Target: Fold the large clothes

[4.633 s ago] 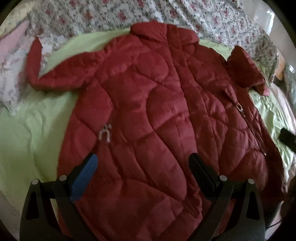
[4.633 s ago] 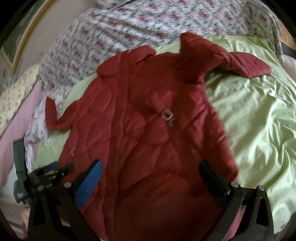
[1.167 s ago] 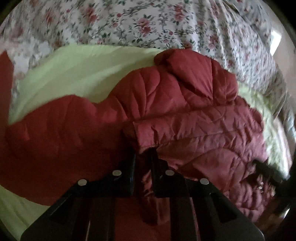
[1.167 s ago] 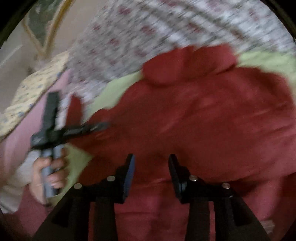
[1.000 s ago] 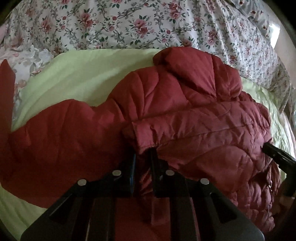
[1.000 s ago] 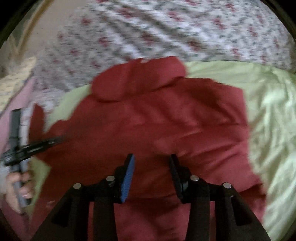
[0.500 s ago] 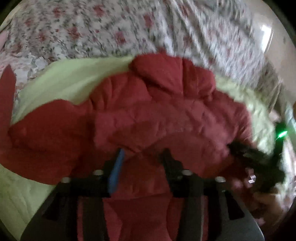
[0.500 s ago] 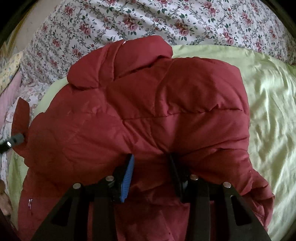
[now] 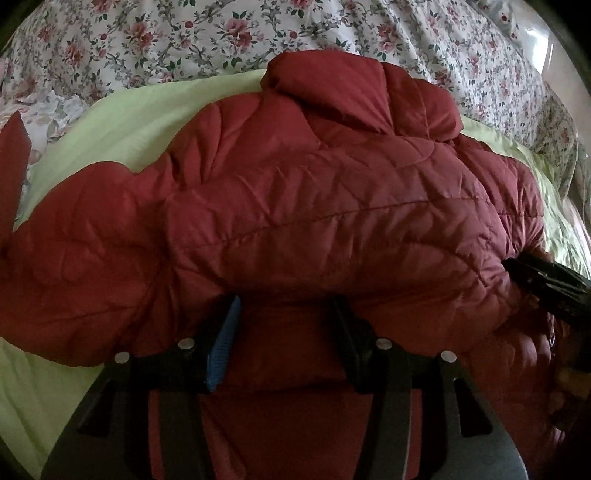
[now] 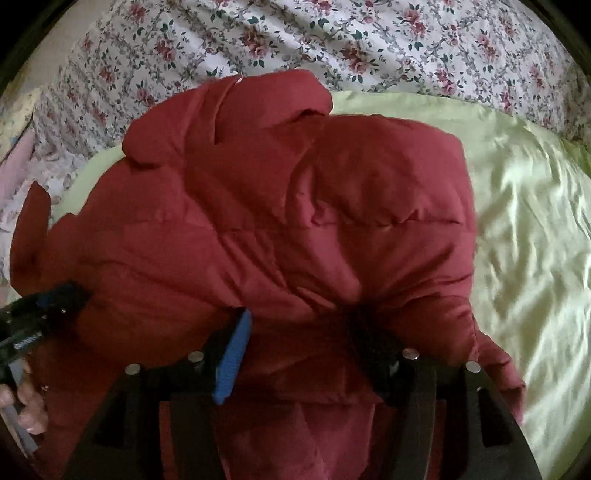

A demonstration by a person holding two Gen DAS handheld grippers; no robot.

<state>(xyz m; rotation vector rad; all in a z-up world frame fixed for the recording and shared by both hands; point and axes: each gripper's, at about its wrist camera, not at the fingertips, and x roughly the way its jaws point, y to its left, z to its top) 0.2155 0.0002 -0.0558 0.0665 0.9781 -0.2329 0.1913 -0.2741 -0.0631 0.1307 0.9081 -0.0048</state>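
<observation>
The red quilted jacket [image 9: 332, 206] lies on the green sheet [image 9: 122, 125], its lower half folded up over the chest so the fold edge bulges just ahead of both grippers. The collar [image 9: 332, 85] points away from me. One sleeve [image 9: 74, 277] stretches out to the left. My left gripper [image 9: 286, 310] sits at the near left of the fold, jaws opening, with loose jacket fabric between the pads but not pinched. My right gripper [image 10: 299, 321] sits at the near right of the jacket [image 10: 295, 221], jaws also opening over loose fabric.
A floral blanket [image 9: 258, 33] covers the bed beyond the sheet. Bare green sheet [image 10: 535, 258] spreads to the jacket's right. The right gripper [image 9: 546, 280] shows at the left view's right edge. The left gripper [image 10: 37, 314] and a hand [image 10: 22, 402] show at the right view's left edge.
The jacket's lower half was carried up over the chest. Both grippers, narrowly shut on the hem a second ago, have spread their jaws and let the fabric go.
</observation>
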